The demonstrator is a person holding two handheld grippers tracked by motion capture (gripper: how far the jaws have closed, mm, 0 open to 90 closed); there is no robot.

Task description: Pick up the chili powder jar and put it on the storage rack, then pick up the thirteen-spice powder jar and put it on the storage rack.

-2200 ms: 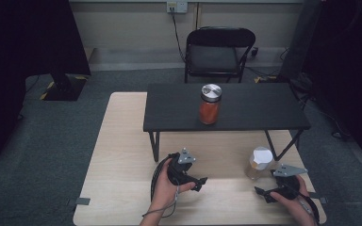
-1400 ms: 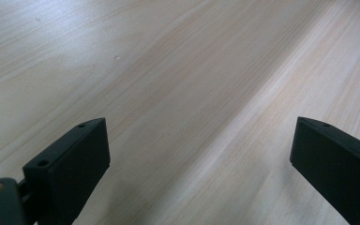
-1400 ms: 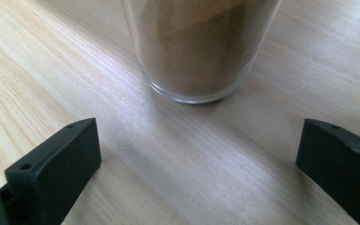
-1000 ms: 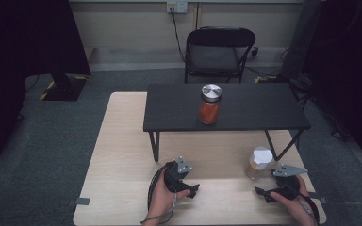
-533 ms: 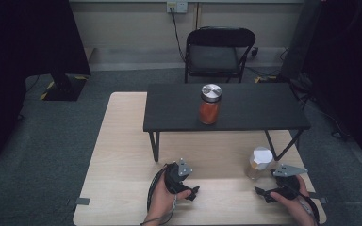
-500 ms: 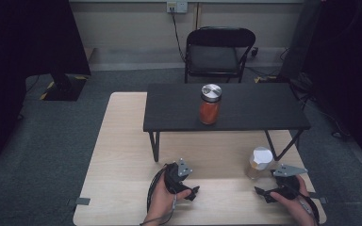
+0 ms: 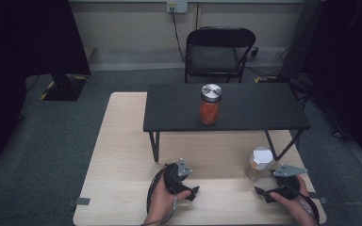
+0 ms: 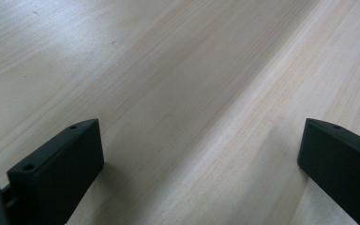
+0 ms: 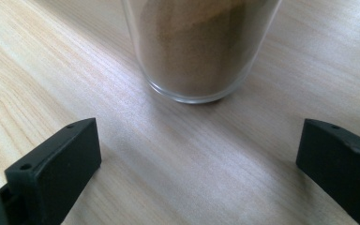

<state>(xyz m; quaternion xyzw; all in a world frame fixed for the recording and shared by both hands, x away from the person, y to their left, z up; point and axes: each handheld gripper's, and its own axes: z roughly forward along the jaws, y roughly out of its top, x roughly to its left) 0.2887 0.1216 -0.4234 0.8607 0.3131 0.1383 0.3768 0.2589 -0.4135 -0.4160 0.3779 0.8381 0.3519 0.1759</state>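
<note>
Jar: clear round glass, brown powder inside, no label readable
Table: pale grained wood
Left gripper: released
Right gripper: released, facing jar

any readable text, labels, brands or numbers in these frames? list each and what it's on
None readable.
Red-filled jar on the black table: no label visible.
White-lidded jar of brown powder: plain glass in the right gripper view, no label.
Wall outlet: too small to read any marking.
Both grippers' fingers: plain black, no print.
</note>
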